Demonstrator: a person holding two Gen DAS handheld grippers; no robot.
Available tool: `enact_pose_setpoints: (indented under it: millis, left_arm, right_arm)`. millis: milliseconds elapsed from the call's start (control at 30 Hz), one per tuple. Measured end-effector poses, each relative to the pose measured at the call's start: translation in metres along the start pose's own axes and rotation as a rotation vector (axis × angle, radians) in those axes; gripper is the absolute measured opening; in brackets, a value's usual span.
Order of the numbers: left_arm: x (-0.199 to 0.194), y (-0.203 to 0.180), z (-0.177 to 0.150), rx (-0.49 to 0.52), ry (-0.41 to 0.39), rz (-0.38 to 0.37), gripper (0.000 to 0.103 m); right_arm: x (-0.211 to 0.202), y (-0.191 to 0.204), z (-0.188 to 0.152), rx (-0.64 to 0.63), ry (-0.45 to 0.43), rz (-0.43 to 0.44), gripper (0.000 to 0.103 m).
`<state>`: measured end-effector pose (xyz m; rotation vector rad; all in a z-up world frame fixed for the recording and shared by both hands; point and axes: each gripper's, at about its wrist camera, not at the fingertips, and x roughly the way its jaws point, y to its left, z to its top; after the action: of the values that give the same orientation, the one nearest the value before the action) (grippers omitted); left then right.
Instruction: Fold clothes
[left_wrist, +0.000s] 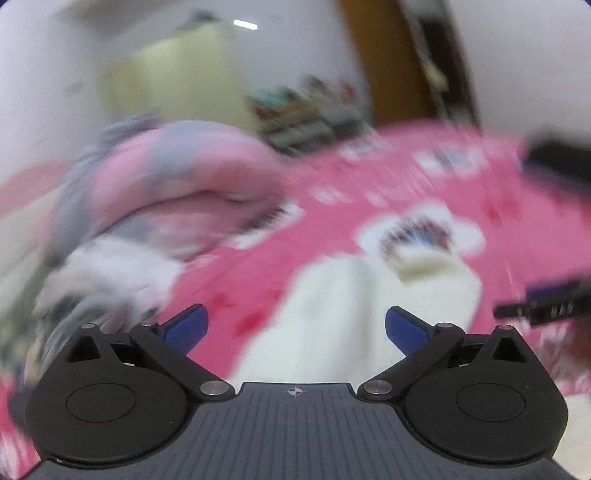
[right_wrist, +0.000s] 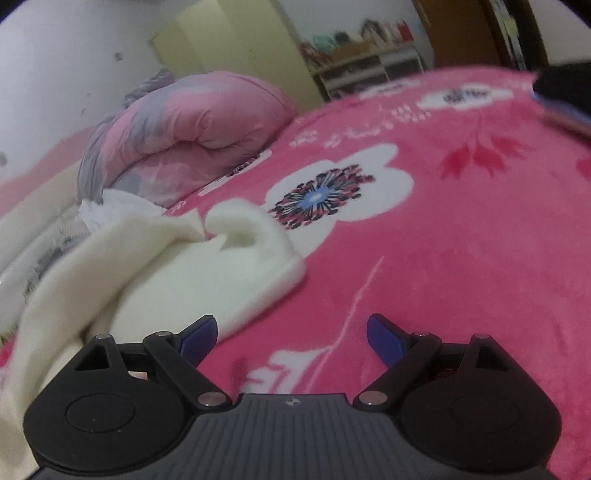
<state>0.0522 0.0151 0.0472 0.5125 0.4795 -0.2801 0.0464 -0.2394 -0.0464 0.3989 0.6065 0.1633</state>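
fleece garment (right_wrist: 207, 269), cream, seemingly folded, on plush pink blanket (right_wrist: 461, 240); both claws apart, empty.

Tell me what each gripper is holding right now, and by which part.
Nothing is held. The left gripper and right gripper both stand open, with no cloth between their pads; the cream garment lies loose on the pink blanket.

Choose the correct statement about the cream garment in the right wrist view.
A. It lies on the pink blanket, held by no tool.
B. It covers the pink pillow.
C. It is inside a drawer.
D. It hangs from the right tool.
A: the cream garment lies on the pink blanket, and the right tool stands open and empty.
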Motion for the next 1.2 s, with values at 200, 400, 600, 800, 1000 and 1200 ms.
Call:
enact_pose_setpoints:
  millis: [200, 400, 600, 800, 1000, 1200]
  left_arm:
    - [0.073, -0.023, 0.002, 0.125, 0.165, 0.107, 0.028]
    - [0.022, 0.049, -0.009, -0.161, 0.038, 0.289, 0.017]
    - [-0.025, 0.129, -0.055, -0.439, 0.059, 0.35, 0.017]
    - [-0.037, 0.166, -0.136, -0.726, 0.134, 0.26, 0.017]
    - [-0.04, 0.164, -0.163, -0.732, 0.078, 0.183, 0.021]
    - [-0.034, 0.174, -0.165, -0.719, 0.003, 0.137, 0.042]
  right_arm:
    - [-0.004, -0.012, -0.001, 0.047, -0.026, 0.07, 0.095]
    - [-0.005, -0.015, -0.001, 0.07, -0.032, 0.09, 0.095]
    - [-0.003, -0.013, -0.001, 0.059, -0.027, 0.082, 0.095]
    - [-0.001, 0.009, 0.008, -0.046, 0.019, 0.003, 0.094]
    - [-0.006, 0.078, 0.045, -0.289, -0.054, 0.088, 0.093]
    - [0.059, 0.171, 0.062, -0.608, 0.037, 0.205, 0.093]
